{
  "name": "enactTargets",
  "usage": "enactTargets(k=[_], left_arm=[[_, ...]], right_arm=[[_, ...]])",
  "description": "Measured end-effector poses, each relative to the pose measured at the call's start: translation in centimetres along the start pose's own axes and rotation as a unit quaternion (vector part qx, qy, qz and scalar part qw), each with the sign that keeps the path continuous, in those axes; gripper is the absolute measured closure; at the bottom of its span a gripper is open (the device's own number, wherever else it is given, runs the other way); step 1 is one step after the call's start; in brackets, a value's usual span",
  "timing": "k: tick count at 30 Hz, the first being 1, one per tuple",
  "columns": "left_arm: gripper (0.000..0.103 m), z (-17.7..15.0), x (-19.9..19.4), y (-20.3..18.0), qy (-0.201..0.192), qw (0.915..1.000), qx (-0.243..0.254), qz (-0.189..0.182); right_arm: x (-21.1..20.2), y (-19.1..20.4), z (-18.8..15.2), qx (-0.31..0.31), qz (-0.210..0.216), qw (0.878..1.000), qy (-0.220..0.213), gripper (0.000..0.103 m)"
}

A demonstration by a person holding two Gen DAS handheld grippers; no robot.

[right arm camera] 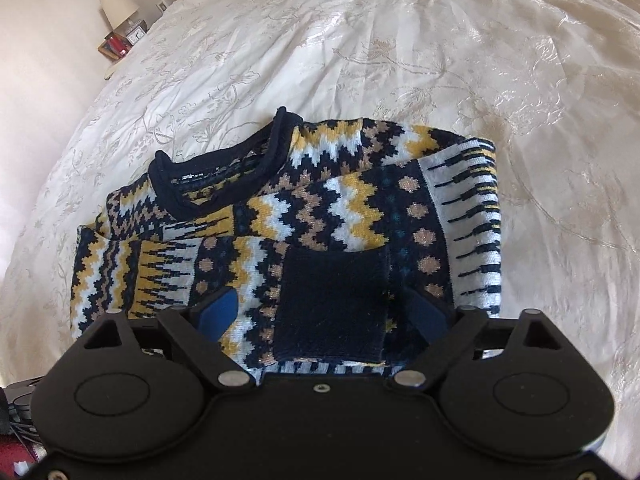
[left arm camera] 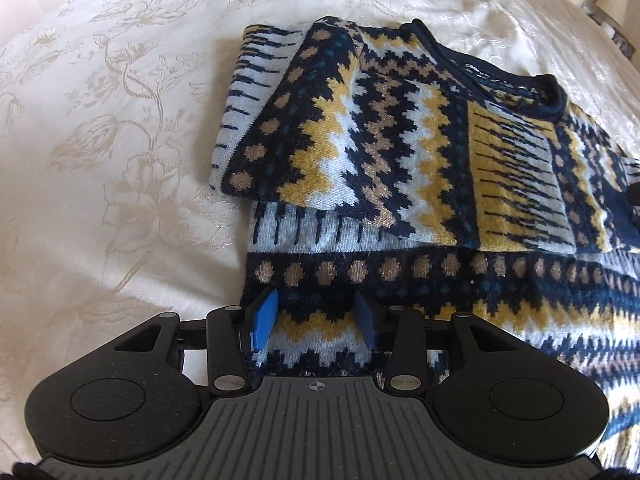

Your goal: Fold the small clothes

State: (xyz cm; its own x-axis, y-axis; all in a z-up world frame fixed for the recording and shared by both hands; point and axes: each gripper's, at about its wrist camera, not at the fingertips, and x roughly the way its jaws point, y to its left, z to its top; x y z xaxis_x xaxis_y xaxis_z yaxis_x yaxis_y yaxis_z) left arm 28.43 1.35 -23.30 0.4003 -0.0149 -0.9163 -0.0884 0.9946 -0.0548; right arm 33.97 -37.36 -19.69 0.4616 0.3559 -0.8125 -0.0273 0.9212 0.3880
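the navy, yellow and white zigzag knit sweater lies on the cream floral bedspread, sleeves folded in; your left claw and right claw gape wide, gripping nothing, over its near body, left to fold.

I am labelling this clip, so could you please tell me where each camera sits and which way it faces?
Left wrist: on the left gripper, looking forward along its open blue fingers at the patterned sweater's lower band on the cream bedspread.
Right wrist: on the right gripper, facing the sweater's navy cuff between its open fingers, a lamp at far left.
Both show the sweater's navy collar; no hand visible.
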Motion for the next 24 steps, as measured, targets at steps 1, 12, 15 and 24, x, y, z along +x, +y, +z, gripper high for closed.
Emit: enactTargets(k=[1,12,15,24], left_arm=[[0.062,0.0,0.0,0.0,-0.001,1.0,0.001,-0.001],[0.061,-0.1,-0.1,-0.3,-0.001,1.0,0.003,0.004],[0.061,0.0,0.0,-0.3,0.0,1.0,0.003,0.003],[0.061,0.1,0.1,-0.1,0.005,1.0,0.002,0.001]], right_arm=[[0.3,-0.2,0.0,0.002,0.001,1.0,0.005,0.02],[0.5,-0.1,0.6,0.011,-0.01,1.0,0.016,0.084],[-1.6,1.8,1.5,-0.023,0.01,1.0,-0.004,0.086],[-3.6,-0.6,3.2,-0.04,-0.071,0.996,-0.035,0.086]])
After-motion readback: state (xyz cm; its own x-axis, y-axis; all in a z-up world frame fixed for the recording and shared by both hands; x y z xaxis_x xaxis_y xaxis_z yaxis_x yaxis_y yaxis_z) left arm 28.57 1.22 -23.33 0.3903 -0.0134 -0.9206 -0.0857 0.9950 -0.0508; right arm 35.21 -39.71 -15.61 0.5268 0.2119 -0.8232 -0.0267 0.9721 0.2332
